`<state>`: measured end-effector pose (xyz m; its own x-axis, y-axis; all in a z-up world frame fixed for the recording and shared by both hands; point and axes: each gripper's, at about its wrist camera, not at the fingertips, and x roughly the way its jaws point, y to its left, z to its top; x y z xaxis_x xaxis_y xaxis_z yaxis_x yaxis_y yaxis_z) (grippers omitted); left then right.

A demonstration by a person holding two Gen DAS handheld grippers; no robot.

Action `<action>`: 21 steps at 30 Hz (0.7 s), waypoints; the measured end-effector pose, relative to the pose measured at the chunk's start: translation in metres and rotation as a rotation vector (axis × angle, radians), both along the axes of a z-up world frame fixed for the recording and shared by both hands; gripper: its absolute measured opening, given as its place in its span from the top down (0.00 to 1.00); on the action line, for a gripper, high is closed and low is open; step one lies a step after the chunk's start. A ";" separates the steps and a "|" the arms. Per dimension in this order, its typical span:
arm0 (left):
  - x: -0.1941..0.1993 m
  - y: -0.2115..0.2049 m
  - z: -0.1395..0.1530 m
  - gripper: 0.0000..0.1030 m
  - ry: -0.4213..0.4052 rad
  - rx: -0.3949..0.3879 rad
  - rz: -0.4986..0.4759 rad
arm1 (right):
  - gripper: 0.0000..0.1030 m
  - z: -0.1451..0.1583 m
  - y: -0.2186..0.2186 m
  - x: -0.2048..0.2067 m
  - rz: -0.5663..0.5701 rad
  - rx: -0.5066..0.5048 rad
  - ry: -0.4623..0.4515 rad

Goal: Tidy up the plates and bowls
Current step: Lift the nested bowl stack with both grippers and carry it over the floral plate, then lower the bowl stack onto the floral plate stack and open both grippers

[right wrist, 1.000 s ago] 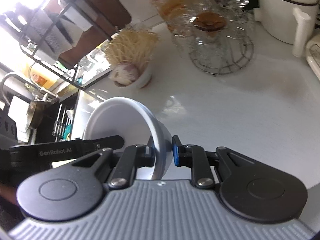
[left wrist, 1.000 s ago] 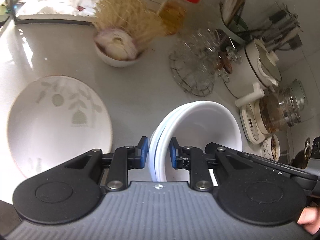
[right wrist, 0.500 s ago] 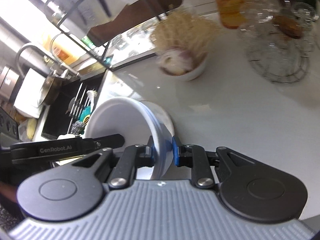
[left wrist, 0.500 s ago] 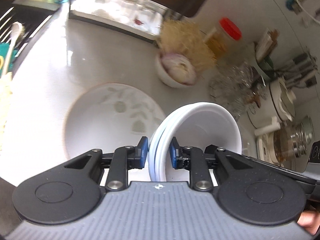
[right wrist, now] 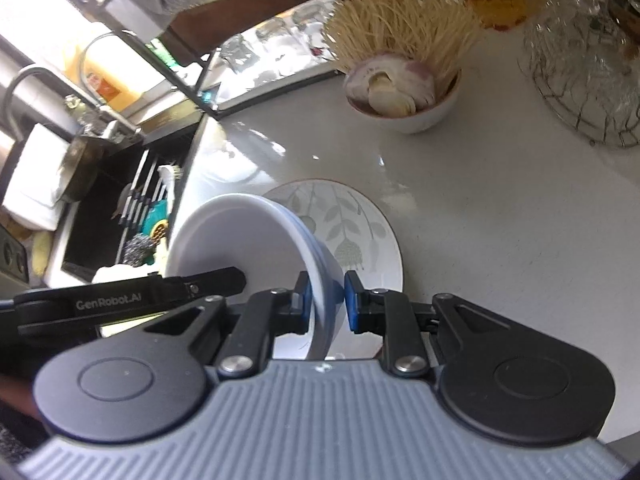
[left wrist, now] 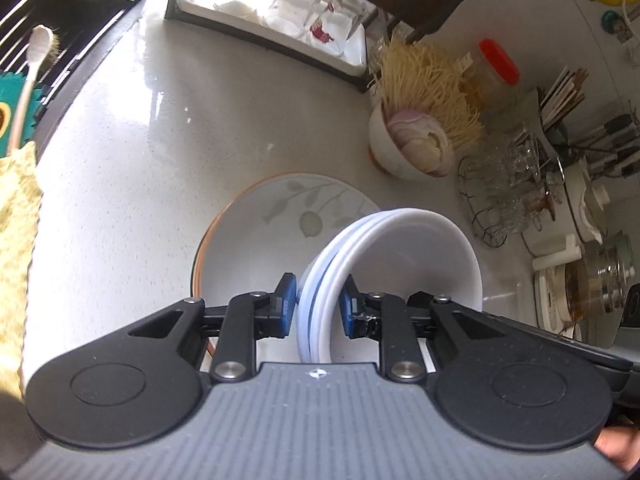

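In the left wrist view, your left gripper (left wrist: 318,304) is pinching the rim of the bowls (left wrist: 404,264), a nested stack of smooth white ones tilted on edge at centre frame. The blue pads (left wrist: 286,306) are pressing the stacked rims from both sides, one outside and one inside the hollow. Behind the stack, in the middle of the frame, a round glazed plate (left wrist: 276,224) with a grey leaf print and a thin orange rim is lying flat on the glossy speckled counter (left wrist: 160,152). The stack is hanging over the plate's right part; you cannot tell whether they are touching. At upper right a small white bowl (left wrist: 386,152) is holding a peeled onion and a spray of pale dry noodles. A wire basket (left wrist: 500,196) of clear glasses is standing at the right edge.

In the right wrist view, your right gripper (right wrist: 325,300) is clamping the opposite wall of the same bowls (right wrist: 240,236), blue pads (right wrist: 354,304) squeezing the thin white rim, the hollow facing left. The black finger of the left gripper (right wrist: 168,292), matte and lettered, is reaching into the hollow from the lower left. The plate (right wrist: 360,224) is showing just behind and to the right of the stack, at centre. The noodle bowl (right wrist: 416,114) is sitting at upper right, well apart from the plate. A dark sink (right wrist: 112,208) with utensils is filling the left side.
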<state>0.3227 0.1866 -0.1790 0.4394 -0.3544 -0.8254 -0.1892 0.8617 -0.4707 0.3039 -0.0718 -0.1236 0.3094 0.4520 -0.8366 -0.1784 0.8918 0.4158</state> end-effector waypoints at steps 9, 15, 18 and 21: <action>0.025 0.000 -0.022 0.75 0.035 0.016 -0.145 | 0.79 -0.023 0.008 -0.002 -0.136 -0.050 0.031; 0.031 -0.001 -0.024 0.75 0.040 0.029 -0.171 | 0.79 -0.027 0.008 -0.004 -0.164 -0.053 0.019; 0.032 -0.005 -0.023 0.75 0.038 0.041 -0.174 | 0.79 -0.030 0.004 -0.004 -0.171 -0.039 0.021; 0.032 -0.009 -0.024 0.57 0.053 0.038 -0.176 | 0.79 -0.027 0.002 -0.006 -0.168 -0.035 0.005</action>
